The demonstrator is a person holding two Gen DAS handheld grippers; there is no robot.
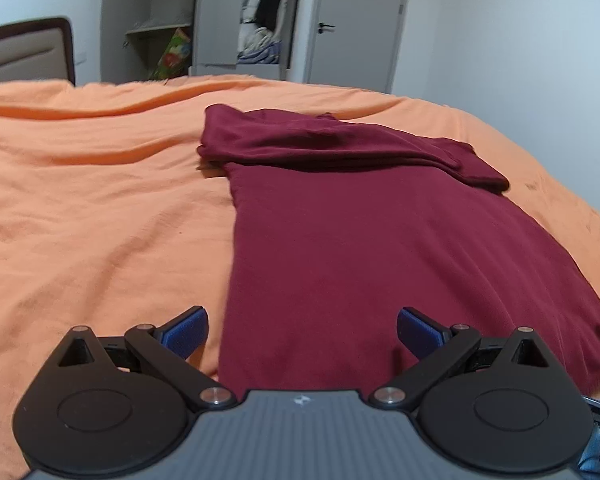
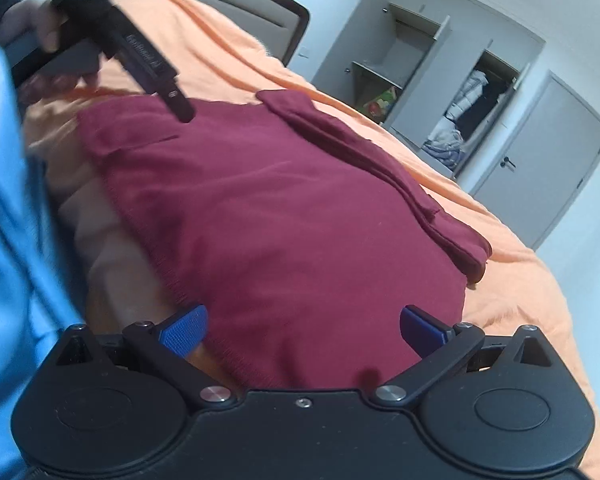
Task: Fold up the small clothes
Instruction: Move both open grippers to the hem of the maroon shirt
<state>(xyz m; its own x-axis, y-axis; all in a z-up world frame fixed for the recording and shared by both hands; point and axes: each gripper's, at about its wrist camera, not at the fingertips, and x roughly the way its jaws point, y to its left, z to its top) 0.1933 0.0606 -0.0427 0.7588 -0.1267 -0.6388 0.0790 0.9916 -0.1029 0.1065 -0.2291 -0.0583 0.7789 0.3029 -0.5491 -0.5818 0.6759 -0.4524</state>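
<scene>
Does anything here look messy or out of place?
Nothing is spilled or damaged. The maroon shirt lies partly folded on the orange bedspread, with its folded-in top edge a bit bunched and uneven. Behind the bed, the wardrobe stands open, with clothes piled loosely inside. Both grippers are open and hold nothing.

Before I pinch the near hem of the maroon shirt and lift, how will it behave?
The maroon shirt will probably drape limply: it lies flat, following the orange bedcover. The folded sleeve band looks loose and may slide open. It is likely light, so both open grippers, left gripper and right gripper, should manage.
</scene>
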